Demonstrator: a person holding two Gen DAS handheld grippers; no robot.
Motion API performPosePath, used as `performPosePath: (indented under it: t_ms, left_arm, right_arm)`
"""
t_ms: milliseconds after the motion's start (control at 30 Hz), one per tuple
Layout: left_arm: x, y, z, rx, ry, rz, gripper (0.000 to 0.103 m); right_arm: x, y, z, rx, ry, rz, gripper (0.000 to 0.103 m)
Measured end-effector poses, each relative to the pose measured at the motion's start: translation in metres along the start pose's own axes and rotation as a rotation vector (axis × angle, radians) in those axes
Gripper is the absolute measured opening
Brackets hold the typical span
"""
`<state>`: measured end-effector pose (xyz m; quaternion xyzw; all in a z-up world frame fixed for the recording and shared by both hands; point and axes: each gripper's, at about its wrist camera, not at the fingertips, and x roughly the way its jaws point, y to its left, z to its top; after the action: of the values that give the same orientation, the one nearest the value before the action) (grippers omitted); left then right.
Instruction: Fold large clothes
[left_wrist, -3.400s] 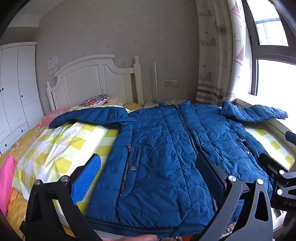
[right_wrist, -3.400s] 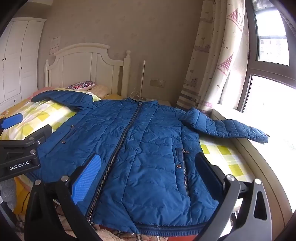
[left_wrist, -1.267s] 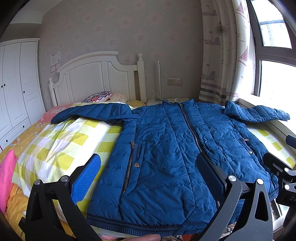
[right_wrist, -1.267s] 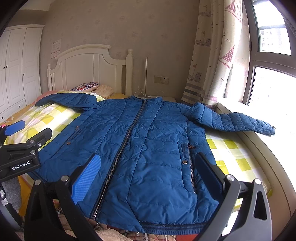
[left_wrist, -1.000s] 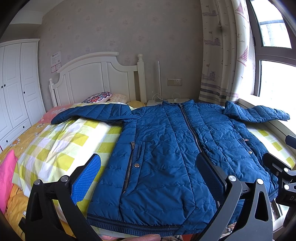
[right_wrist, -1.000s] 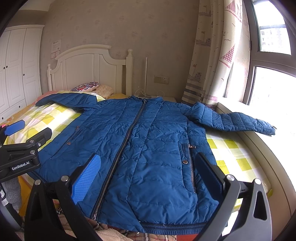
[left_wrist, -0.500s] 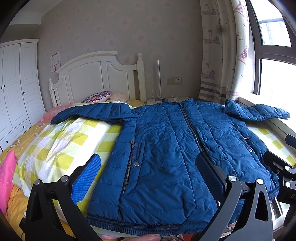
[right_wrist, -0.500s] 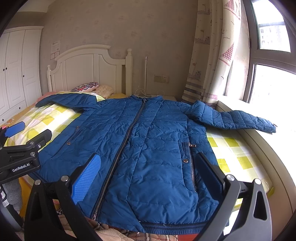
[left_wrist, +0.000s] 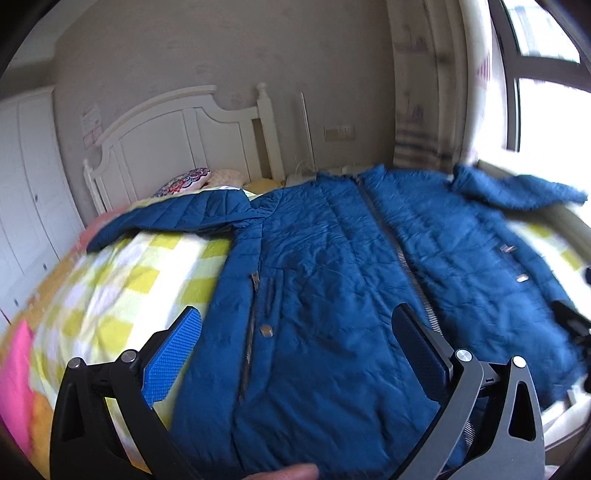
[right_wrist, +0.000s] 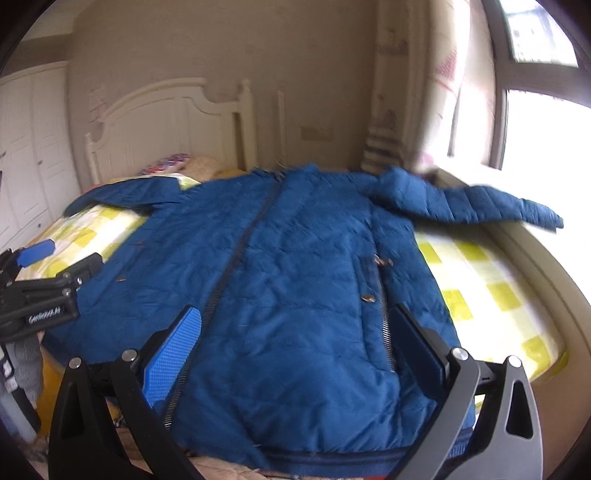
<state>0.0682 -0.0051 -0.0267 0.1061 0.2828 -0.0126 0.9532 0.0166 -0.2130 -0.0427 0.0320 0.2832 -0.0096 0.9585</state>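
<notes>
Here the blue quilted jacket (left_wrist: 332, 280) lies flat, front up and zipped, across the near end of the bed (left_wrist: 122, 280), its hem toward the cameras and its collar toward the far headboard (left_wrist: 177, 144).

Starting at the left, a white wardrobe (left_wrist: 26, 192) stands against the wall, and a pink cloth (left_wrist: 14, 373) hangs at the near left corner of the bed. The jacket's left-hand sleeve (left_wrist: 173, 218) stretches out over the yellow-and-white checked bedspread, pointing toward the wardrobe side. A patterned pillow (left_wrist: 184, 181) rests just in front of the headboard.

The left claw (left_wrist: 295, 347) hovers over the jacket's lower left panel with its fingers wide apart and nothing between them; a snap button and pocket zip sit between the blue pad (left_wrist: 173, 354) and the dark one. Both views are smeared by motion blur.

In the middle, the zipper (right_wrist: 236, 258) runs from collar to hem. The right claw (right_wrist: 291, 343) also stands spread wide and empty, above the jacket's lower right panel near the hem. In its view the left claw's body shows at the left edge, beside the jacket's left side.

Moving right, the other sleeve (right_wrist: 472, 206) reaches out onto the window ledge, beyond the bedspread's right edge. A striped curtain (right_wrist: 395, 110) hangs at the far right beside the bright window (right_wrist: 546, 133).
</notes>
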Motion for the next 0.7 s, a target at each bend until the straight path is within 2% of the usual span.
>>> performPosePath:
  t_ms: [133, 200, 267, 400, 500, 533, 633, 700]
  left_arm:
    - [0.069, -0.013, 0.028, 0.137, 0.106, -0.006, 0.099]
    - [0.107, -0.016, 0.040, 0.162, 0.171, -0.013, 0.099]
    - [0.146, -0.015, 0.054, 0.140, 0.229, -0.027, 0.099]
    - [0.188, -0.005, 0.066, 0.018, 0.248, -0.092, 0.099]
    - [0.205, 0.000, 0.058, -0.036, 0.239, -0.142, 0.099]
    - [0.212, 0.002, 0.056, -0.048, 0.259, -0.159, 0.099]
    - [0.222, 0.009, 0.052, -0.104, 0.299, -0.220, 0.099]
    - [0.224, 0.007, 0.050, -0.100, 0.313, -0.213, 0.099]
  right_arm:
    - [0.023, -0.038, 0.011, 0.093, 0.035, -0.028, 0.101]
    - [0.037, -0.062, 0.021, 0.125, 0.044, -0.064, 0.101]
    - [0.055, -0.096, 0.036, 0.194, 0.052, -0.119, 0.101]
    - [0.092, -0.171, 0.071, 0.347, 0.023, -0.223, 0.101]
    - [0.128, -0.231, 0.096, 0.443, 0.007, -0.317, 0.101]
    - [0.142, -0.249, 0.102, 0.475, 0.018, -0.347, 0.101]
    - [0.177, -0.293, 0.111, 0.579, 0.060, -0.386, 0.101]
    - [0.198, -0.317, 0.113, 0.639, 0.081, -0.409, 0.098]
